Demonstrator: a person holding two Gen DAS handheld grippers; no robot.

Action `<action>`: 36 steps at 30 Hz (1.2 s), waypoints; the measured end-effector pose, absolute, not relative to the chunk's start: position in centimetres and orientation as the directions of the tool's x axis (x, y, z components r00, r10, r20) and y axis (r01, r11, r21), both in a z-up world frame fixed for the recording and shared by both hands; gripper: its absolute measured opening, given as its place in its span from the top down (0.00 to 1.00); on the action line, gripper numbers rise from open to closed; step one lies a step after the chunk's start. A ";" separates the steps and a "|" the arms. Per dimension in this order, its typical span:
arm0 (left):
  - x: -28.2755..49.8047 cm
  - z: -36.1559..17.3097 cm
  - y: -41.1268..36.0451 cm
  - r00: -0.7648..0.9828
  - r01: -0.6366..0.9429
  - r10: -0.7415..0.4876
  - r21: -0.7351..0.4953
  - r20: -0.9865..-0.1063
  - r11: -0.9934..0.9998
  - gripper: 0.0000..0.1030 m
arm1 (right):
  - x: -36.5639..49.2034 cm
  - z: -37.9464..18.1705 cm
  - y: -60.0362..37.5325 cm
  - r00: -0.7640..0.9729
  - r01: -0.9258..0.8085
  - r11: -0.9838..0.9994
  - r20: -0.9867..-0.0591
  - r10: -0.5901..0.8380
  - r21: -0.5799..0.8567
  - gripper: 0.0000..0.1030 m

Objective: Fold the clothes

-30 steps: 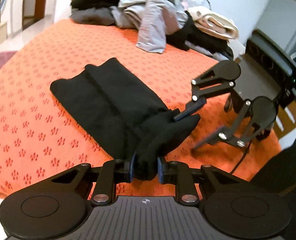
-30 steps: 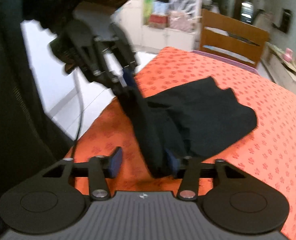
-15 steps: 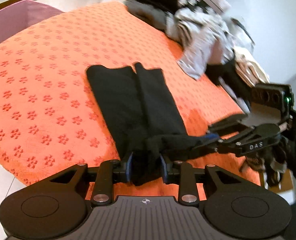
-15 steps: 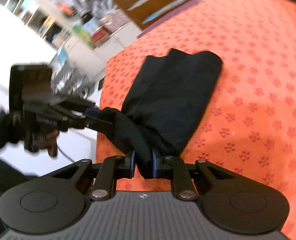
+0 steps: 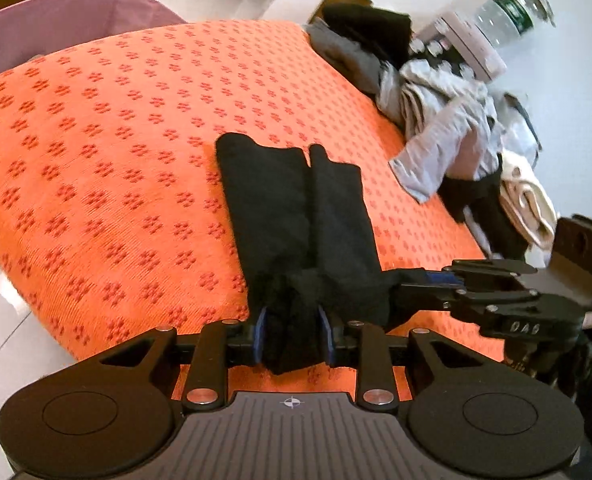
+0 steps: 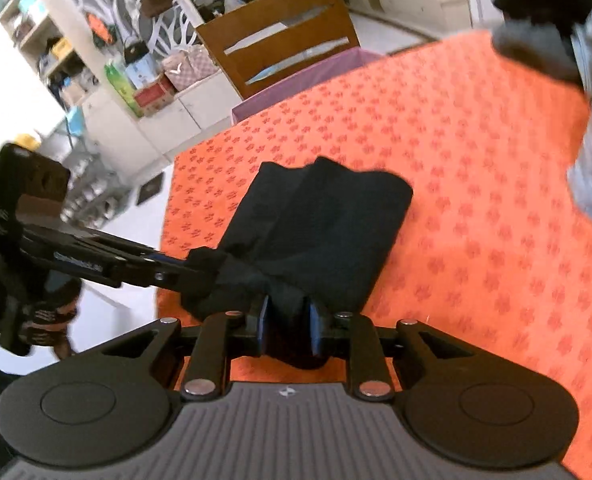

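A black garment (image 5: 296,208) lies lengthwise in two folded strips on the orange patterned bedspread (image 5: 115,152), its near end lifted and bunched. My left gripper (image 5: 291,336) is shut on that near end, the cloth filling the gap between its blue pads. My right gripper (image 5: 428,280) comes in from the right and holds the neighbouring corner. In the right wrist view the right gripper (image 6: 287,330) has the black garment (image 6: 320,216) pressed between its pads while its jaws are opening slightly. There the left gripper (image 6: 175,266) reaches in from the left, held by a gloved hand (image 6: 35,312).
A pile of unfolded grey, black and cream clothes (image 5: 448,132) sits at the bed's far right, a water bottle (image 5: 508,12) behind it. A purple bin (image 5: 55,28) and a wooden chair (image 6: 279,40) stand beyond the bed. Bare floor lies left of the bed's edge.
Both grippers have rolled, so both views have turned. The right gripper, wide with cloth against one pad a second ago, has closed on the garment's end. The left gripper has kept its hold.
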State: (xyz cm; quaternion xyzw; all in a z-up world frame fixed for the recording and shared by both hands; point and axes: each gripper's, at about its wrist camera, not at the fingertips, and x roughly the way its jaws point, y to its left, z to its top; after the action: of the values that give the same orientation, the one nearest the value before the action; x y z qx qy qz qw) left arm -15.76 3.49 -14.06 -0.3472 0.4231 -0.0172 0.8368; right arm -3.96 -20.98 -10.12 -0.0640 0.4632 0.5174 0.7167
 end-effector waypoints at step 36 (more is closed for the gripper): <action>-16.5 -10.2 1.1 0.714 -0.113 -0.144 -0.316 -0.685 0.942 0.50 | -10.9 -10.7 -19.5 0.131 -0.972 -0.068 -0.758 0.639 -0.225 0.50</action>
State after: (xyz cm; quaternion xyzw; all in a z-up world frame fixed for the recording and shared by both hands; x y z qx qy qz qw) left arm -16.48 1.15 -10.24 -0.1702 0.3781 -0.0087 0.9100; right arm -10.90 -19.47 -10.68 -0.3827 0.2173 0.6224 0.6472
